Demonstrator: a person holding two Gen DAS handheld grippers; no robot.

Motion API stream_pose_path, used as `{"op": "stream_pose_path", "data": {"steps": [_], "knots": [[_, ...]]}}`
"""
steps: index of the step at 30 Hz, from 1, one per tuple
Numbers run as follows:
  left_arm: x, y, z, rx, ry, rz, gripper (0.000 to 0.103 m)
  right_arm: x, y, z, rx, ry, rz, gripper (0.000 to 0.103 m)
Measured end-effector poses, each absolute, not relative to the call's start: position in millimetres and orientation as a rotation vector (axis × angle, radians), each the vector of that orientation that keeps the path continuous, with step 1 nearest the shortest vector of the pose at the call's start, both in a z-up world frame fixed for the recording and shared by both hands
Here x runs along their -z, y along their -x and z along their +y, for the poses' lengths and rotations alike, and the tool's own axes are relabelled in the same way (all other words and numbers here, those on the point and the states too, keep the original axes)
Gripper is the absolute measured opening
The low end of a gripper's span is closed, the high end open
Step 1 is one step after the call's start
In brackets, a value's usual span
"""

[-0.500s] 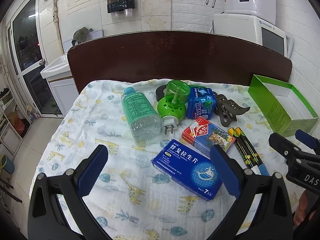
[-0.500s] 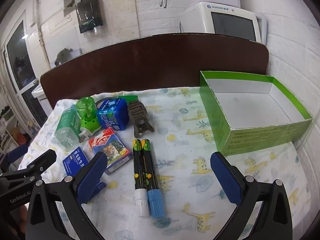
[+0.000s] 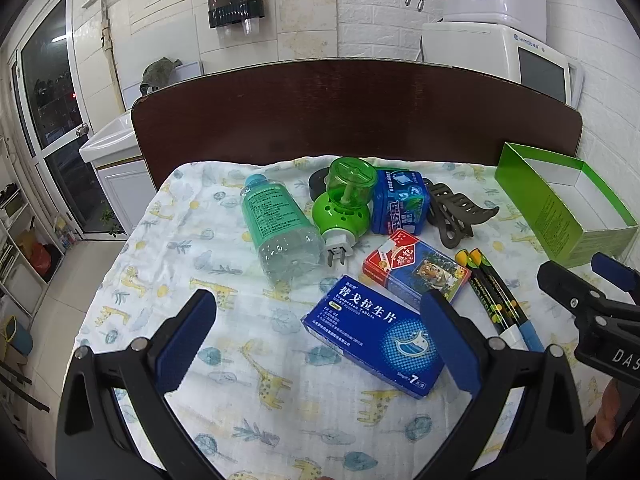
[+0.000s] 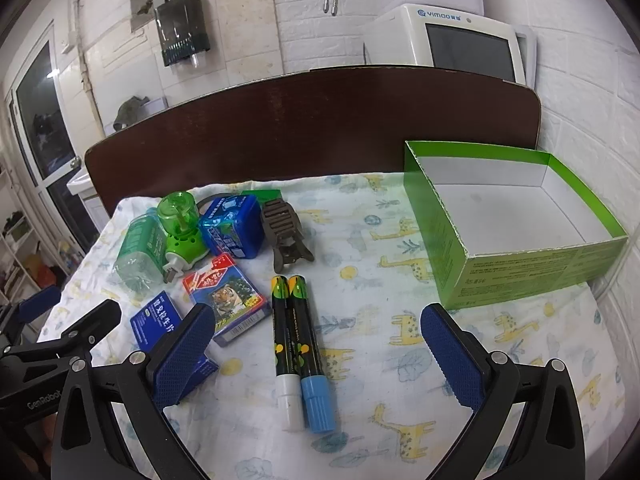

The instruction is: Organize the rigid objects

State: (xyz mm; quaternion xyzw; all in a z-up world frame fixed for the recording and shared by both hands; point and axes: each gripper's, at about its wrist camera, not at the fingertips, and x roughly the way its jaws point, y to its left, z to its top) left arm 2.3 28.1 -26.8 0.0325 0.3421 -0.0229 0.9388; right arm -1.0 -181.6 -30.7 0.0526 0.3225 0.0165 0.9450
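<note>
Several items lie on a giraffe-print cloth [image 3: 168, 264]: a clear bottle [image 3: 280, 228], a green plug-in device [image 3: 344, 204], a blue tin [image 3: 400, 204], a dark hair claw [image 3: 456, 212], a red card box [image 3: 416, 272], a blue tablet box [image 3: 376, 336] and two black markers [image 4: 298, 344]. An empty green box [image 4: 520, 220] stands at the right. My left gripper [image 3: 320, 344] is open, hovering just before the tablet box. My right gripper [image 4: 320, 356] is open above the markers' capped ends.
A dark brown board [image 3: 352, 120] stands along the cloth's far edge. A white appliance [image 4: 448, 44] sits behind it by the brick wall. The table drops off at the left toward a glass door [image 3: 48, 120] and shelves.
Both grippers have barely moved; the views are almost the same. Nothing was taken hold of or let go.
</note>
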Motion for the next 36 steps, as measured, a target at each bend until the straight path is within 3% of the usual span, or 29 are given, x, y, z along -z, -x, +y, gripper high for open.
{"op": "stream_pose_path", "data": {"steps": [18,26,36], "knots": [[30,-1,30,0.081,-0.066,0.7,0.101,29,4,-178,-0.021,-0.111,0.663,0.103],[29,-1,31,0.08,-0.064,0.698,0.101,30,3,-174,-0.023,-0.122,0.763,0.103],[30,-1,32,0.082,-0.069,0.695,0.101,29,5,-173,-0.015,-0.094,0.721,0.103]]}}
